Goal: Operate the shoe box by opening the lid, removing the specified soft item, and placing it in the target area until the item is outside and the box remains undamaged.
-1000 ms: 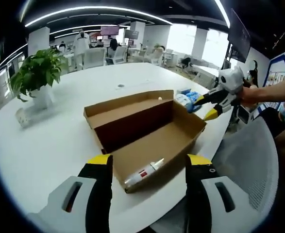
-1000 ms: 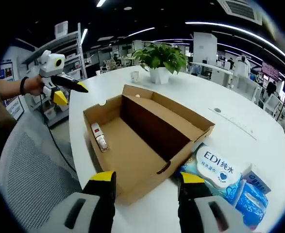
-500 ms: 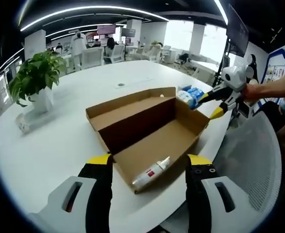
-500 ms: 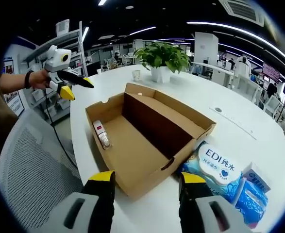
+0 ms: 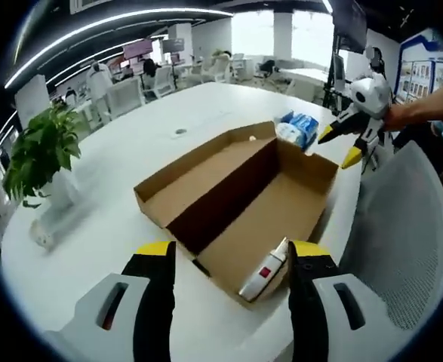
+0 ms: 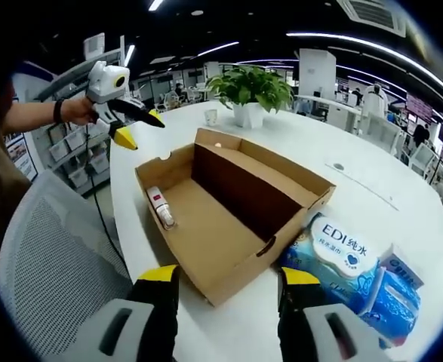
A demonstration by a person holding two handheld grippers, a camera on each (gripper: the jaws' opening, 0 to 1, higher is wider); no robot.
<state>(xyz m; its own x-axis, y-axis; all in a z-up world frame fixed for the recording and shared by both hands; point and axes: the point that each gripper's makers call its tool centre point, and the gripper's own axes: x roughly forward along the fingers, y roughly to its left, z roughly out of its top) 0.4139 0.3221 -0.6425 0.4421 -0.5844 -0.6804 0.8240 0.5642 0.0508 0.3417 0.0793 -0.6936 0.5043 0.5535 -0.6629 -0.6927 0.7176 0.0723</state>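
An open cardboard shoe box (image 5: 240,196) (image 6: 229,207) lies on the white table, its lid folded back flat beside it. A white tube with a red label (image 5: 265,270) (image 6: 161,207) lies inside at one end. My left gripper (image 5: 232,253) is open just before that end; in the right gripper view it (image 6: 142,130) hovers above the table edge by the box corner. My right gripper (image 6: 229,275) is open at the opposite end of the box, and it (image 5: 339,145) also hangs in the air beyond the far corner. Neither gripper holds anything.
A blue pack of wet wipes (image 6: 349,253) (image 5: 296,128) lies against the box's end near the right gripper. A potted plant (image 6: 251,90) (image 5: 36,151) stands across the table. A grey mesh chair (image 6: 55,256) (image 5: 402,226) sits at the table edge.
In the right gripper view the left gripper has moved closer to the box corner. The left view has swung round the box end. Box, tube and wipes lie as before.
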